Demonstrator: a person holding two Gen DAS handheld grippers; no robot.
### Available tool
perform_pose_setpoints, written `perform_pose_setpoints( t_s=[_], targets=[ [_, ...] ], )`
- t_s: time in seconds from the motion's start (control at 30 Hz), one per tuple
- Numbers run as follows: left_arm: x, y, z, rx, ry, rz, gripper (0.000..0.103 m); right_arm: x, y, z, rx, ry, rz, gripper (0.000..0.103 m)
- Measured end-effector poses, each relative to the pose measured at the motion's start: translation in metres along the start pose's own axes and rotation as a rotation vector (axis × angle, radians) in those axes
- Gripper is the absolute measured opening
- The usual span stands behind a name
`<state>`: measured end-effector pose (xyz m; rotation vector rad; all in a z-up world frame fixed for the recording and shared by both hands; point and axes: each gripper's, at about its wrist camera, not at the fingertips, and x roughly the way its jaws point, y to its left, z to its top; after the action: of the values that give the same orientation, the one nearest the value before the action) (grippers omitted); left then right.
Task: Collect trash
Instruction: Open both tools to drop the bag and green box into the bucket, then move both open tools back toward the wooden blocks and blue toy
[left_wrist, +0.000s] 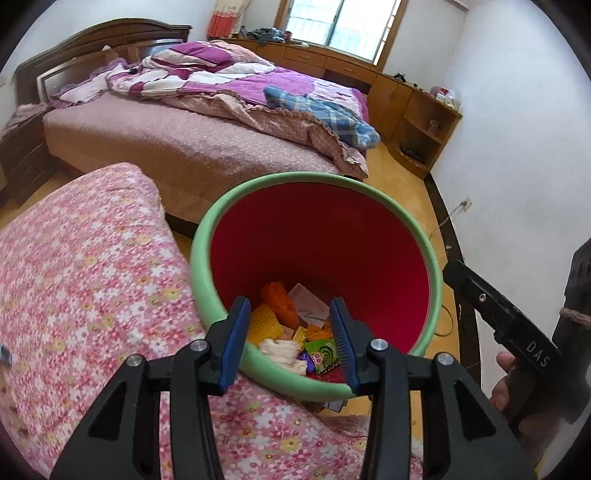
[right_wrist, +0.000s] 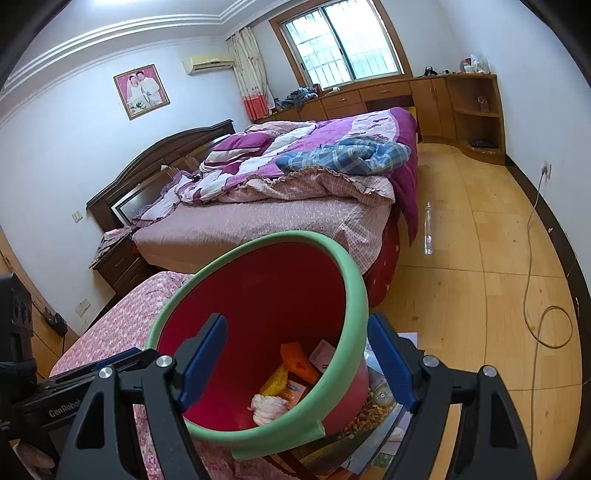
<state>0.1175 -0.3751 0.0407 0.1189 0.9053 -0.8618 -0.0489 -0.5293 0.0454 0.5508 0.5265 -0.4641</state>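
A: Big picture first: the large bed (right_wrist: 258, 218) with its rumpled purple quilt (right_wrist: 332, 140) fills the far side of the room, a blue plaid cloth (right_wrist: 347, 153) lying on top.

B: And nearer us, a surface under a pink floral cover (left_wrist: 81, 280). Right beside its edge stands the bin (left_wrist: 317, 221), red inside with a green rim, on the wooden floor (right_wrist: 480, 266).

A: The bin is where the trash sits. At the bottom I make out an orange wrapper (left_wrist: 277, 299), a yellow mesh piece (left_wrist: 264, 325), a white wad (left_wrist: 282, 352) and a green packet (left_wrist: 321, 354).

B: Left gripper (left_wrist: 291, 343) is poised over the near rim, its jaws partly apart with nothing between them, only the trash showing through the gap below.

A: Right gripper (right_wrist: 295, 363) now: jaws spread wide, one blue pad over the bin's mouth, the other outside the rim. Whether either pad touches the rim, I can't tell.

B: Under the bin's right side, some printed paper (right_wrist: 373, 417) lies on the floor.
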Motion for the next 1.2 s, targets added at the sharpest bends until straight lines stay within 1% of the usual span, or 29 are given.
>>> perform_pose_setpoints(
  t_s=[0.27,0.37,0.5,0.63,1.0,1.1,1.2],
  targets=[
    [-0.025,0.031,-0.008,-0.099,-0.020,0.061,0.045,0.000,0.006,-0.007,0.013,0.020,0.041,0.080],
    [-0.034,0.045,-0.013,-0.147,-0.022,0.088,0.045,-0.002,0.010,-0.010,0.022,0.031,0.073,0.080],
    [-0.043,0.064,-0.020,-0.201,-0.021,0.123,0.045,-0.007,0.017,-0.015,0.010,0.032,0.082,0.080],
    [-0.058,0.083,-0.029,-0.243,-0.038,0.191,0.045,-0.011,0.027,-0.021,-0.001,0.048,0.093,0.080],
    [-0.086,0.136,-0.060,-0.327,-0.031,0.295,0.045,-0.019,0.039,-0.028,-0.008,0.062,0.093,0.080],
    [-0.091,0.151,-0.069,-0.347,-0.035,0.341,0.045,-0.018,0.039,-0.030,-0.003,0.073,0.088,0.080],
    [-0.092,0.166,-0.074,-0.363,-0.038,0.407,0.045,-0.014,0.041,-0.031,0.001,0.082,0.087,0.080]
  ],
)
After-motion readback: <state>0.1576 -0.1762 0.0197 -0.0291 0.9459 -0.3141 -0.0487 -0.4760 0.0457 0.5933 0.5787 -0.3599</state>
